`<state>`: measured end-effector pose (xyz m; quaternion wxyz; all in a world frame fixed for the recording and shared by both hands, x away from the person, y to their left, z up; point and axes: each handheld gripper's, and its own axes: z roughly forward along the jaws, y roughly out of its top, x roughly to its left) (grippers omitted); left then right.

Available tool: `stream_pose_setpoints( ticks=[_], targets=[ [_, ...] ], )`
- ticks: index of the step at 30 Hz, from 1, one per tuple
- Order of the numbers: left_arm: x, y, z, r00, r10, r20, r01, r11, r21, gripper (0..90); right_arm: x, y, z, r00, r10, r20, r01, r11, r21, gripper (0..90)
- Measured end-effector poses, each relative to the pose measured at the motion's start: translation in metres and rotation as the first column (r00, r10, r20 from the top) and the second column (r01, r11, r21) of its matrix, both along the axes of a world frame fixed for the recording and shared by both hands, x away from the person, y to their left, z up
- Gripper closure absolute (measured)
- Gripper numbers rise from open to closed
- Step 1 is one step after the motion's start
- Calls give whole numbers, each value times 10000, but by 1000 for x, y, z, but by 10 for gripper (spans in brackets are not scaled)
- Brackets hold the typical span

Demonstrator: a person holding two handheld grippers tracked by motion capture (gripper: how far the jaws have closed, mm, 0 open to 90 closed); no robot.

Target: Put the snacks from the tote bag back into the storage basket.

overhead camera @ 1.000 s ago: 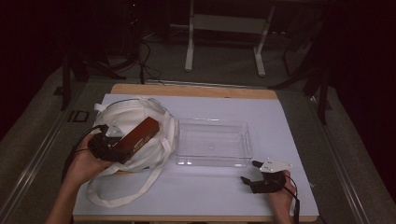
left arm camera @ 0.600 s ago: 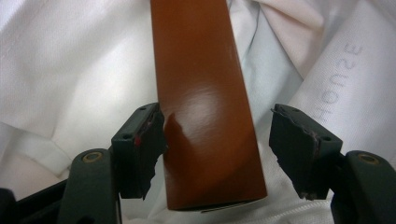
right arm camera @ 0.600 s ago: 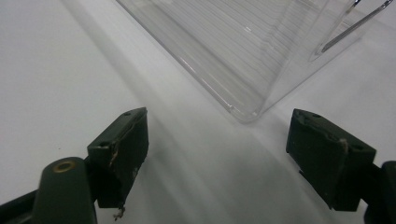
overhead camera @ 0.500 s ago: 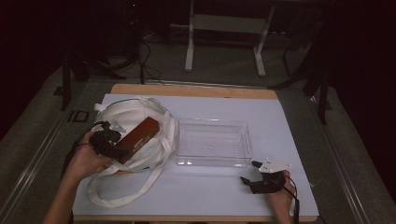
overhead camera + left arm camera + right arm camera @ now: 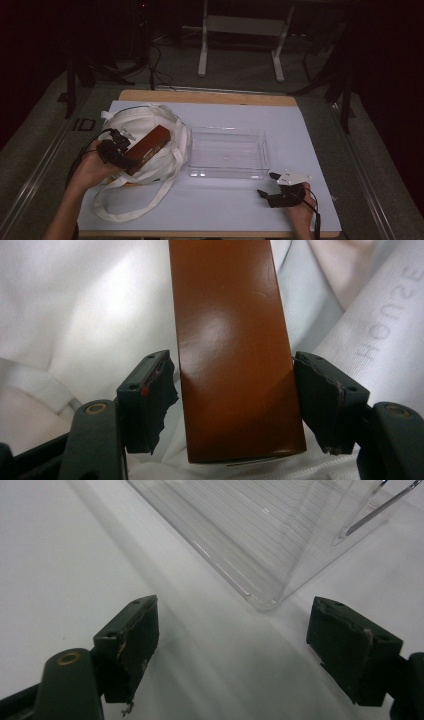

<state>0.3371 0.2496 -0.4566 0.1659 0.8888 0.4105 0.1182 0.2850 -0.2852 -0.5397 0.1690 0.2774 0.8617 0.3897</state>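
From above, the left tool [image 5: 116, 150] sits at the near end of a long reddish-brown glossy box [image 5: 148, 148] lying on a crumpled white cloth tote bag [image 5: 150, 127] at the left of the white-covered bench [image 5: 300, 130]. The left gripper view adds what the high view cannot: both jaws flank the box's end with slim gaps, released, not pinching. The right tool [image 5: 272, 186] rests spread wide on the bench, just off a corner of the clear plastic rectangular tray [image 5: 260, 545].
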Motion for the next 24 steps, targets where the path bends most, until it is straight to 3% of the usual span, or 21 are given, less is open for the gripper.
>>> stream_pose_setpoints(
  ticks=[12, 24],
  targets=[
    [11, -3, -7, 9948, 104, -1009, -57, 9989, 462, 369, 0, 0, 0, 10000, -1, -28, 1, 10000, -22, 208],
    [17, -9, -11, 9870, 77, -1607, 98, 9941, 1079, 360, 0, 1, 0, 10000, 30, -65, -30, 10000, -66, 208]
  ],
)
